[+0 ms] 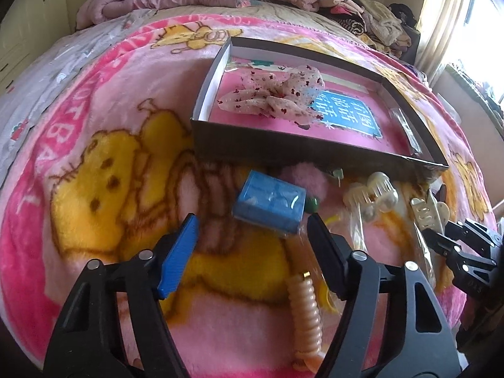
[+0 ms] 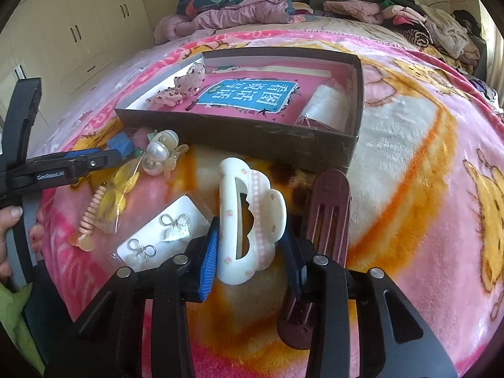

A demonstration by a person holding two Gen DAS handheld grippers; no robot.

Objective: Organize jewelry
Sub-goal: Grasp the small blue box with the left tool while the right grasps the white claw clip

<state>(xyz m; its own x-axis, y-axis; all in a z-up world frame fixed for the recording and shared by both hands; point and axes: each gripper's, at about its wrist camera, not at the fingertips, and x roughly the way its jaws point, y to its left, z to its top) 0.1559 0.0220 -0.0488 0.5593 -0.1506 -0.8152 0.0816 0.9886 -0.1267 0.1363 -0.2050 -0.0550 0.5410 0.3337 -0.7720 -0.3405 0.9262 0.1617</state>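
White claw clip [image 2: 249, 220]: pink-dotted, scalloped, clamped between right gripper [image 2: 253, 256] fingers.

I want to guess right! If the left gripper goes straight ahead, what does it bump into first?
Probably the small blue box. It lies just ahead of the open left gripper, between its fingertips. The cardboard tray comes behind it; depth is unclear.

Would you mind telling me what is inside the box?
The box holds a floral bow, a pink book and a clear packet. Whatever lies under the book is hidden.
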